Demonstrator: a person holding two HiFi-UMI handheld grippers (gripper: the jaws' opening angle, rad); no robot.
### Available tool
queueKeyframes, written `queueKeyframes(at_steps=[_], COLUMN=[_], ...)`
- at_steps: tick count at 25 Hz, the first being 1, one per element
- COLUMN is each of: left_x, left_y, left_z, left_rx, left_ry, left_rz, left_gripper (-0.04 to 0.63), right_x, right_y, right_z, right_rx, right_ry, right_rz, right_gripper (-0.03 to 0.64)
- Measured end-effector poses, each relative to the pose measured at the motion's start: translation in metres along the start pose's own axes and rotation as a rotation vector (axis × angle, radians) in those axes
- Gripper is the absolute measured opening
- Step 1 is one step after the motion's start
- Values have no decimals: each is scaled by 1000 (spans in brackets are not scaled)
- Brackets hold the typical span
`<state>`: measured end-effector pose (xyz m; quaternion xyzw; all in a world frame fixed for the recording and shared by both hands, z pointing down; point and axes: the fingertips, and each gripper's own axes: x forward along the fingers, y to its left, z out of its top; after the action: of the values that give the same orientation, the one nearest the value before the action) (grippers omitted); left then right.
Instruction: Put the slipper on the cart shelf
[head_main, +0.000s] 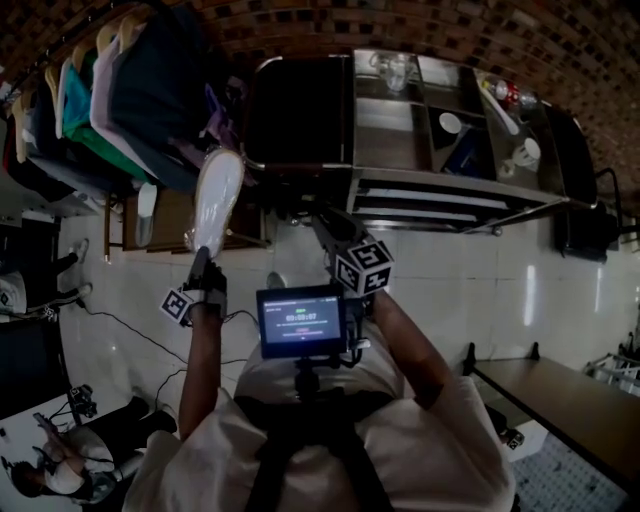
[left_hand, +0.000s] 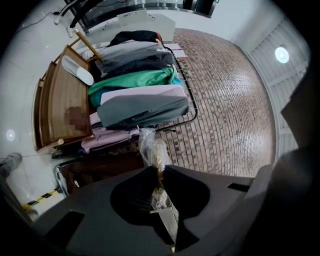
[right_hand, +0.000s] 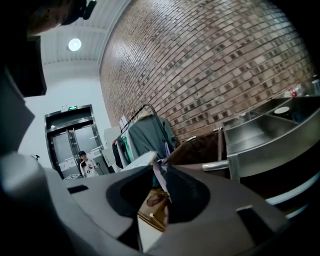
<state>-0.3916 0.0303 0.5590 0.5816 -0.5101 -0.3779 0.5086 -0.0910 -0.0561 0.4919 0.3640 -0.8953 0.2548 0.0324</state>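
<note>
A white slipper in clear plastic wrap (head_main: 217, 195) sticks up from my left gripper (head_main: 204, 258), which is shut on its lower end. In the left gripper view the wrapped slipper (left_hand: 151, 145) is pinched between the dark jaws of the left gripper (left_hand: 159, 171). It is held in the air over the floor, left of the steel cart (head_main: 420, 182) and its tiers of shelves. My right gripper (head_main: 322, 222) hovers near the cart's front corner. In its own view the right gripper (right_hand: 160, 170) has its jaws together with nothing held, and the cart (right_hand: 260, 135) is to the right.
A clothes rack with hanging garments (head_main: 110, 90) stands on the left. Below it, a second white slipper (head_main: 146, 212) lies on a low wooden shelf (left_hand: 60, 107). A dark table (head_main: 560, 400) is at the right. A person (head_main: 60, 465) crouches at the lower left, and cables run across the white floor.
</note>
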Motion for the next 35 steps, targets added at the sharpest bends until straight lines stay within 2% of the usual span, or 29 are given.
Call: queueKeyframes(at_steps=[6, 14, 26, 31, 35], left_x=[1, 9, 34, 48, 52], left_y=[-9, -27, -38, -45, -37], left_z=[-54, -105, -132, -149, -161], left_rx=[-1, -4, -25, -30, -29], left_ry=[18, 56, 188, 254, 281], left_rz=[-11, -45, -81, -133, -160], left_gripper=[51, 51, 51, 51, 51], right_x=[-45, -84, -99, -112, -117], right_y=[-25, -52, -49, -57, -70], right_z=[0, -5, -1, 1, -4], right_rx=[-6, -1, -5, -26, 1], right_ry=[3, 5, -13, -4, -16], right_rz=[-11, -40, -122, -185, -218], right_gripper=[100, 100, 100, 101, 100])
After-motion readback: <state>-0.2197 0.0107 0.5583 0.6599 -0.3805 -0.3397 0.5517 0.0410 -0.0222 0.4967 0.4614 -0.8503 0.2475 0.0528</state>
